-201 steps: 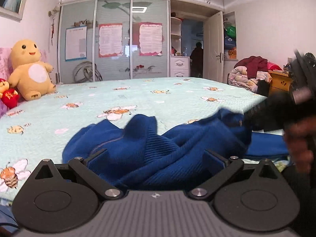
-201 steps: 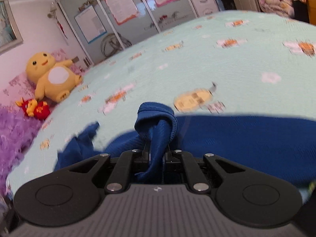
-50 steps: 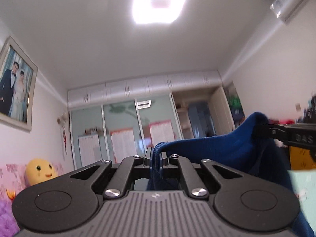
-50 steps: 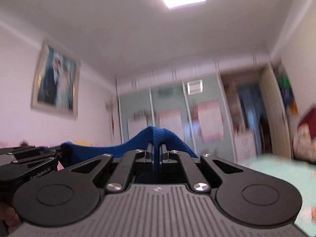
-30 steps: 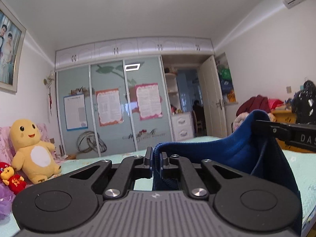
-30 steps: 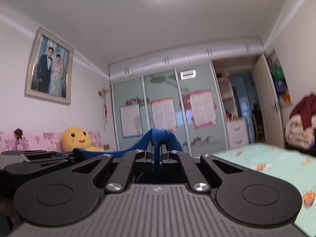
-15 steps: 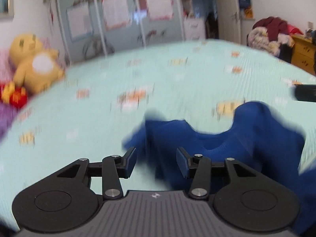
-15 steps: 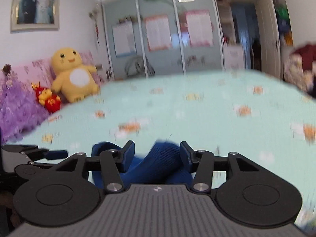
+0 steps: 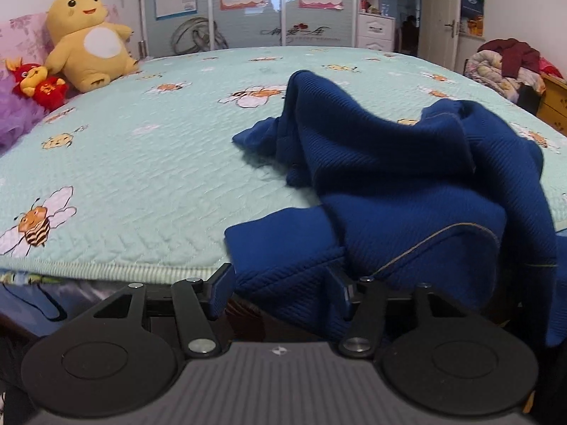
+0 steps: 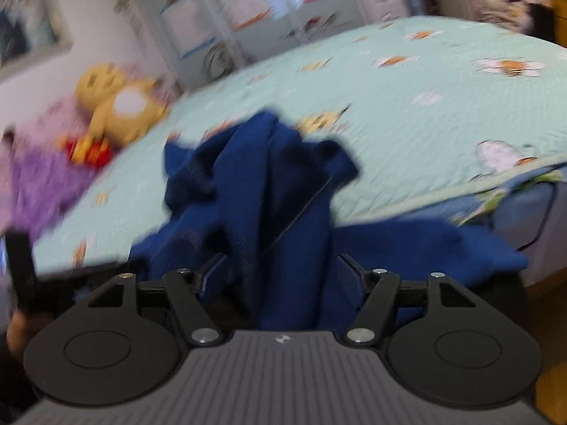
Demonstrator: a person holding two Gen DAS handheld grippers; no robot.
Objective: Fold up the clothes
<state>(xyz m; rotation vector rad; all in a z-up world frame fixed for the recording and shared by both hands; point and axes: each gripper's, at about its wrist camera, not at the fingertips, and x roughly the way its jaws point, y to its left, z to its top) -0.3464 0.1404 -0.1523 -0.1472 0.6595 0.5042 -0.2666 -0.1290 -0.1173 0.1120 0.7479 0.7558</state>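
A dark blue knit garment (image 9: 397, 184) lies crumpled on the near edge of the pale green bee-print bed (image 9: 149, 163), part of it hanging over the edge. My left gripper (image 9: 281, 285) sits low at that edge with its jaws opening; a hanging flap of the garment lies between them, and the pads do not press it. In the blurred right wrist view the same garment (image 10: 262, 191) is bunched in front of my right gripper (image 10: 280, 276), whose jaws are also opening, with cloth loose between them.
A yellow plush toy (image 9: 85, 39), a red toy (image 9: 39, 83) and purple fabric (image 9: 14, 120) sit at the bed's far left. A heap of clothes and bedding (image 9: 506, 67) and a wooden dresser (image 9: 553, 102) stand at the right. Sliding wardrobe doors (image 9: 248, 3) close the back.
Both grippers came down from holding the garment up in the air to the bed's near edge. Both let go of the cloth and opened; the garment dropped into a heap.
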